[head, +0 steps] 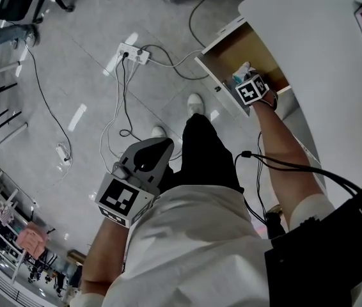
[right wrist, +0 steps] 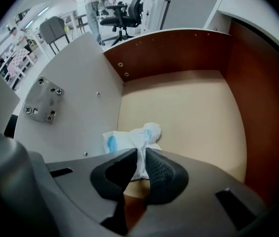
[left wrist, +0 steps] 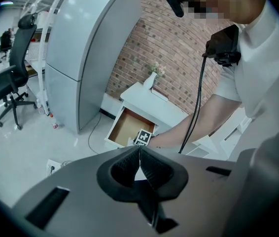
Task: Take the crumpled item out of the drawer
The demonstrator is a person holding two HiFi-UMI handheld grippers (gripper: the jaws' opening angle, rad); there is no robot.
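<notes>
The crumpled bag (right wrist: 128,137) is lying in the drawer (right wrist: 193,107) against its white wall and is being pinched at a fold by the right hand-held gripper (right wrist: 140,153). It is judged light, soft and slippery. The left hand-held gripper (left wrist: 139,150) is being carried closed and empty.

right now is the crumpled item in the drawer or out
In: the crumpled item lies on the drawer floor, right gripper shut on it.
</notes>
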